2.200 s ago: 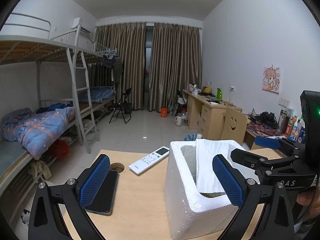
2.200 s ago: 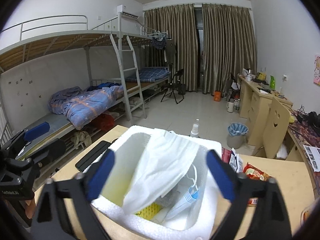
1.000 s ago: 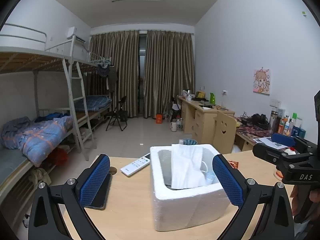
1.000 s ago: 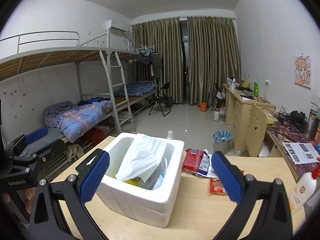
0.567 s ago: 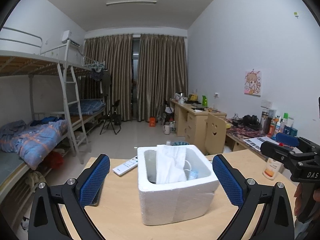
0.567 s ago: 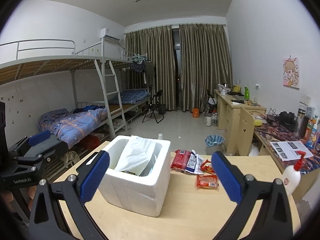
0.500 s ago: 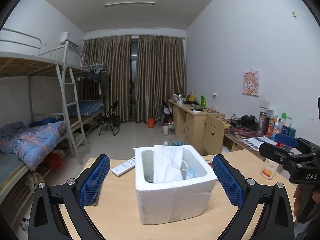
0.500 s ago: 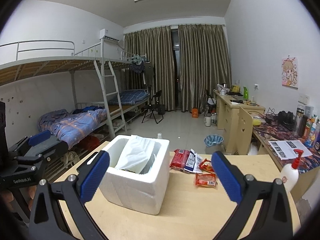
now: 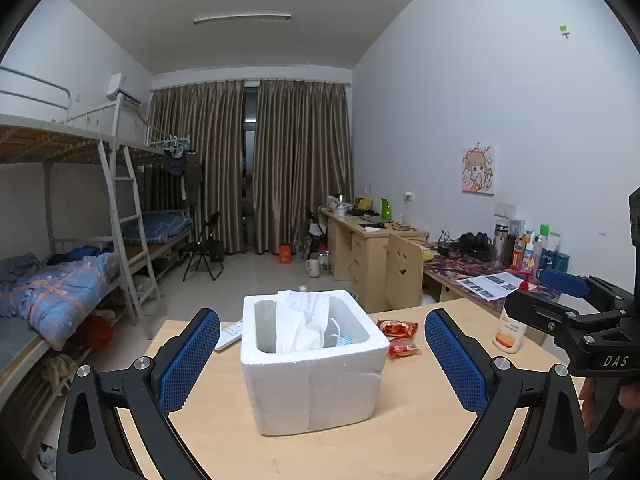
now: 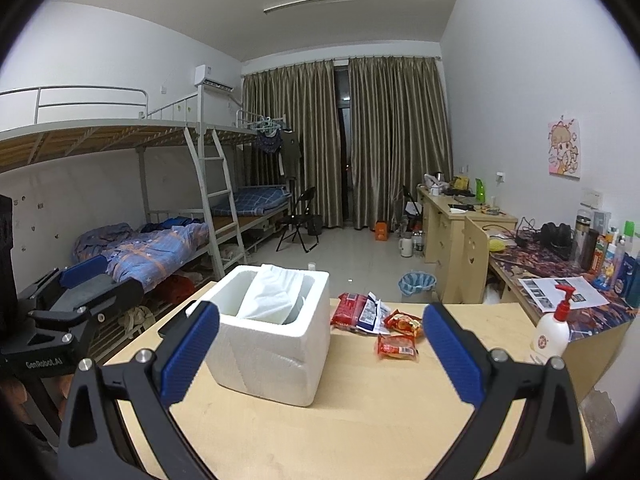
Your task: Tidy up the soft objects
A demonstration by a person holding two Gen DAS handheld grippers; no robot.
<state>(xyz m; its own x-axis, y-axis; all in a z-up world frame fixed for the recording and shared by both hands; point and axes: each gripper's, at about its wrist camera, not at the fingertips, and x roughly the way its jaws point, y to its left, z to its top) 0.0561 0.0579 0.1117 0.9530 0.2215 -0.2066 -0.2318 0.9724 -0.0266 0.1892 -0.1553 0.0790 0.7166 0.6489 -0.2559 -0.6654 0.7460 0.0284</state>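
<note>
left gripper [image 9: 322, 354]: spread wide, empty | right gripper [image 10: 320, 354]: spread wide, empty

The foam box [image 9: 314, 376] wall and the draped white tissue [image 9: 304, 326] hide most of the box contents. The remote control [image 9: 229, 330] is partly covered by the left hand-held gripper [image 9: 320, 364] finger at centre left. Snack packet [image 10: 398, 346] print is too small to read.

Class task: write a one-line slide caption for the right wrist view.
Open right gripper faces a foam box holding a white mask, snack packets alongside.
</note>
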